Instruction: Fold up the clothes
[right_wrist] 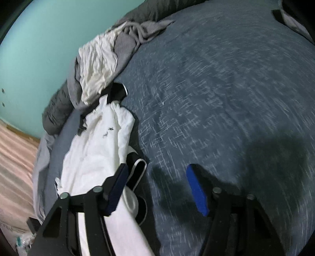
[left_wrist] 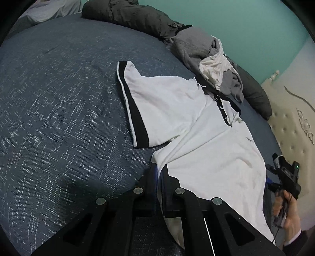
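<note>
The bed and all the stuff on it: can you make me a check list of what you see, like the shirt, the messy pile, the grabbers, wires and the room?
Surface: blue patterned bed cover, mostly bare.
Job's things: white shirt with black trim, lying spread out, one sleeve flat to the side.
Clutter: pile of grey and white clothes past the collar; dark blanket bunched along the far edge.
Grippers: left gripper shut on the shirt edge; right gripper open, shirt lying against one finger, held by a hand.
Cables: thin black wire hanging under the right gripper.
Surroundings: teal wall, cream tufted headboard.
</note>
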The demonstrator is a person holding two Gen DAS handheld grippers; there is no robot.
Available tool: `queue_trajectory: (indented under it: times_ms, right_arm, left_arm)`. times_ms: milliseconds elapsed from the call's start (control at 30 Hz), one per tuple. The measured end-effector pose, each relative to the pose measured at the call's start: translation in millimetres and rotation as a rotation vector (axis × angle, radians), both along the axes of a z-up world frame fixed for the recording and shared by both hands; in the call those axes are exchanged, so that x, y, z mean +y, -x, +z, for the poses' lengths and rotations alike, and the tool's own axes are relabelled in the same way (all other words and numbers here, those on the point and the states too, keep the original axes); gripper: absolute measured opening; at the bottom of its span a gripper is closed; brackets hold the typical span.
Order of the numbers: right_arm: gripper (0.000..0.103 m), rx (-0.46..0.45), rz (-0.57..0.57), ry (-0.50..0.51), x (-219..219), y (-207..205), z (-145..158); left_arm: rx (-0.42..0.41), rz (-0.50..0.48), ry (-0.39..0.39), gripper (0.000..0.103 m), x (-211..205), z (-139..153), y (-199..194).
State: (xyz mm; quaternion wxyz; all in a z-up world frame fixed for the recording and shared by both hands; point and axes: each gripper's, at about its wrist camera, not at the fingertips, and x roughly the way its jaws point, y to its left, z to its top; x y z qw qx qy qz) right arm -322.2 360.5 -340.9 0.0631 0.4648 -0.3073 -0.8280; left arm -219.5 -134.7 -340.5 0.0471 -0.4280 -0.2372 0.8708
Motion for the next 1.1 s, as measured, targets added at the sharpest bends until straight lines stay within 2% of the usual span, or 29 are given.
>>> queue_trajectory:
  times_ms: [167, 233, 300, 400, 633, 733, 800, 867, 900, 1000, 1067, 1100]
  right_arm:
    - [0.036, -0.004, 0.084, -0.030, -16.1, 15.1, 2.1]
    - [0.012, -0.005, 0.109, -0.053, -21.9, 19.6, 3.0]
    - [0.004, -0.013, 0.126, -0.056, -24.8, 22.8, 2.5]
    - [0.000, 0.007, 0.108, -0.063, -17.3, 22.4, 9.4]
    - [0.000, 0.047, 0.025, -0.111, 21.5, 17.7, 32.1]
    - [0.000, 0.054, 0.058, -0.101, 21.2, 20.4, 34.4]
    - [0.002, 0.020, 0.080, -0.080, 12.5, 25.6, 27.1]
    - [0.031, -0.025, 0.096, -0.059, 2.9, 31.4, 18.0]
    - [0.052, -0.037, 0.103, -0.061, -2.0, 32.8, 14.5]
    - [0.053, -0.046, 0.131, -0.074, -15.0, 35.2, 6.4]
    - [0.043, -0.038, 0.130, -0.051, -17.5, 34.8, 2.0]
    - [0.032, -0.039, 0.136, -0.044, -18.3, 34.5, 0.7]
  left_arm:
    - [-0.004, -0.004, -0.006, 0.003, -1.8, -0.5, -0.8]
    - [-0.005, -0.006, -0.007, 0.003, -1.4, -0.6, -1.1]
    - [-0.004, -0.007, -0.006, 0.003, -1.0, -0.2, -0.9]
    - [-0.005, -0.008, -0.009, 0.003, -0.9, -0.7, -0.5]
    - [-0.010, -0.008, -0.016, 0.003, -1.4, -1.8, 0.5]
    - [-0.010, -0.007, -0.017, 0.003, -1.2, -1.9, 0.6]
    - [-0.009, -0.007, -0.018, 0.003, -1.1, -1.9, 0.7]
    - [-0.009, -0.007, -0.018, 0.003, -1.0, -2.0, 0.8]
    - [-0.009, -0.007, -0.019, 0.003, -1.0, -2.0, 0.8]
    - [-0.011, -0.006, -0.022, 0.003, -0.7, -2.4, 1.1]
    - [-0.011, -0.006, -0.023, 0.003, -0.3, -2.6, 0.8]
    - [-0.012, -0.006, -0.024, 0.003, -0.4, -2.6, 0.8]
